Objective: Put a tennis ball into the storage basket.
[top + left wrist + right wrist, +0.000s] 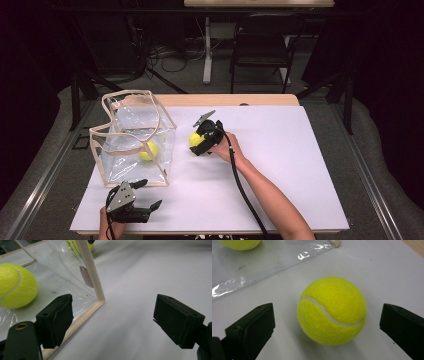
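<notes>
A yellow tennis ball [193, 138] [332, 310] rests on the white table sheet, just right of a clear plastic box [132, 137] with beige trim. My right gripper [198, 142] [328, 316] is open, one jaw on each side of this ball and neither touching it. A second tennis ball [148, 150] [15, 286] lies inside the box, and its edge shows in the right gripper view [239, 243]. My left gripper [150, 194] [115, 320] is open and holds nothing. It sits near the front edge, by the box's near right corner [100, 300].
The white sheet [280, 165] covers a wooden table whose far edge [240, 99] shows. A black chair [262, 47] and a desk leg [207, 50] stand on the floor beyond. The sheet's right half is open room.
</notes>
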A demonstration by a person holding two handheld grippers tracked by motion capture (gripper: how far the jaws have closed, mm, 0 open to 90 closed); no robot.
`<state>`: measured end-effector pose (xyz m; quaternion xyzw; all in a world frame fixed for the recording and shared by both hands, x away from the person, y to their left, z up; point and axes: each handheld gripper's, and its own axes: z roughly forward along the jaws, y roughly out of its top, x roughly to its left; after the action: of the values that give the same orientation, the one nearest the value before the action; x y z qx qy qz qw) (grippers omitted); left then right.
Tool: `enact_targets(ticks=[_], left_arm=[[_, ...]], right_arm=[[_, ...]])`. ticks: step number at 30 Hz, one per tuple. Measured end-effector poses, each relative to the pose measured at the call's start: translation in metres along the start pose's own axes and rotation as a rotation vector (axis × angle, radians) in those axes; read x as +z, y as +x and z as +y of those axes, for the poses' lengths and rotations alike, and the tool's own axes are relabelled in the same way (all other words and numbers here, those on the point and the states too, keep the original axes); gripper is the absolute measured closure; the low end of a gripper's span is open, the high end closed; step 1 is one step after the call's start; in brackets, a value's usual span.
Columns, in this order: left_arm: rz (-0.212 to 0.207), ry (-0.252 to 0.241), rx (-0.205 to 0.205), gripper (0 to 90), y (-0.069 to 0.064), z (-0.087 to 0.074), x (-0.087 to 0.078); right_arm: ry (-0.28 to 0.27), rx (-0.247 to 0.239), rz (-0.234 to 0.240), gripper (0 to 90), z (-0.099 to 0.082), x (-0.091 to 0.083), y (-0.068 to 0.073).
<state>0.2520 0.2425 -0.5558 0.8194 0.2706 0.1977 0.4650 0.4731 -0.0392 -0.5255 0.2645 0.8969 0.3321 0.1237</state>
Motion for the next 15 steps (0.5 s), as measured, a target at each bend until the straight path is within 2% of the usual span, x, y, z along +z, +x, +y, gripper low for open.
enact_targets(ticks=[4, 15], left_arm=[[-0.001, 0.000, 0.002, 15.9, 0.000, 0.000, 0.000], [0.000, -0.001, -0.001, 15.9, 0.000, 0.000, 0.000]], right_arm=[[0.005, 0.014, 0.000, 0.0, -0.001, 0.003, -0.001], [0.029, 0.014, 0.006, 0.0, -0.003, 0.012, -0.001]])
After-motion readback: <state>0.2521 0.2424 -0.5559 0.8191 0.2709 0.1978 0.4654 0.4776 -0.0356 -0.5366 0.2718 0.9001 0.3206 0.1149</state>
